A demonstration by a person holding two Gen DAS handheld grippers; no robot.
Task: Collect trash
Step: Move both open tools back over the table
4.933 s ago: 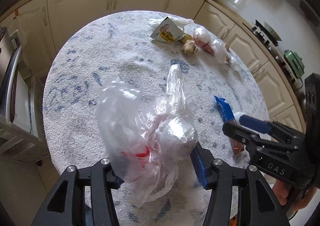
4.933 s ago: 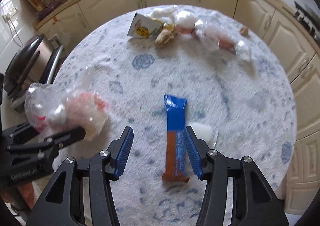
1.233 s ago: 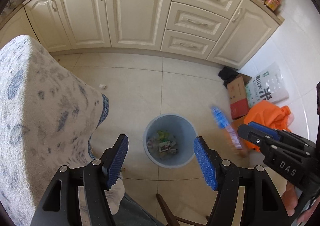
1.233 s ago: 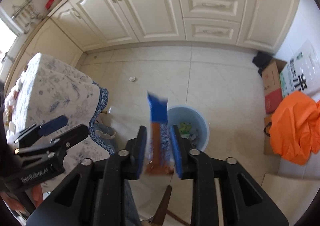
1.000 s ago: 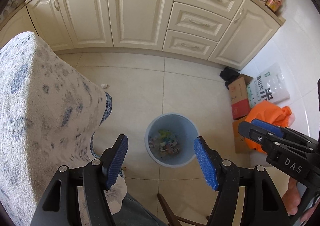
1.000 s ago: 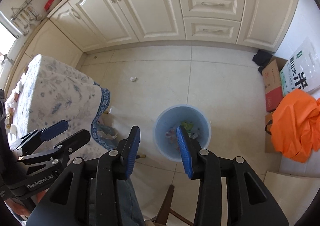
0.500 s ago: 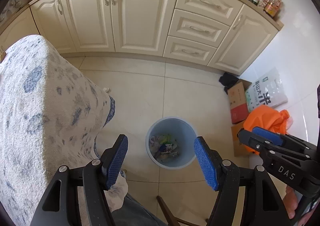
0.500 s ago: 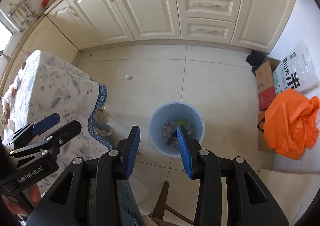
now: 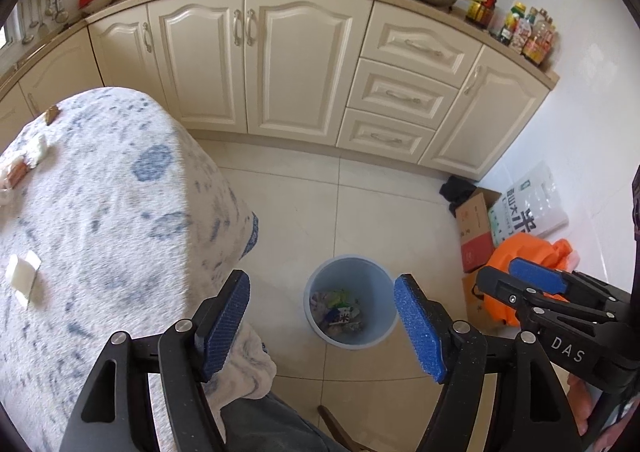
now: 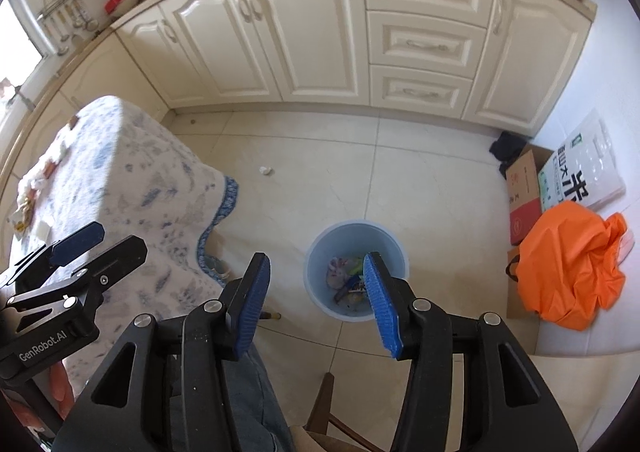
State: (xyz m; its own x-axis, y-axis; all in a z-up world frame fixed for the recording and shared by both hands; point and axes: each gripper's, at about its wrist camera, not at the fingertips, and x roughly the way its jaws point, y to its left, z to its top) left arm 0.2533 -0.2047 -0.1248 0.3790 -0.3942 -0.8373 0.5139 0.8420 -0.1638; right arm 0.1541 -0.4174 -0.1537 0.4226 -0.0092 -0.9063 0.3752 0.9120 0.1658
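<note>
Moved: both views have swung from the table [image 9: 100,212] top to the floor; the clear bag and the blue wrapper that were in the tongs earlier are no longer between them, and blue packaging now shows in the bin [image 10: 357,274].
Table: left of both tongs, draped in a white-and-blue cloth; its far edge carries leftover scraps [image 9: 18,168], well apart from the tongs.
Bin: pale blue, on the floor below and just ahead of both tongs, between the left pair's pads in the left wrist view; it holds mixed wrappers [image 9: 340,312].
Left gripper [image 9: 322,326]: jaws spread wide, having just opened further, nothing between them.
Right gripper [image 10: 316,302]: jaws apart, having just been opening, nothing gripped.
White piece [image 9: 22,272]: lies on the cloth, left of the left tongs, not yet collected.
Floor scrap [image 10: 265,171]: a small white crumb ahead of the right tongs, beyond the bin.
Progress: two items look binned; the table scraps, the white piece and perhaps the floor crumb remain, so roughly midway by my judgement.
</note>
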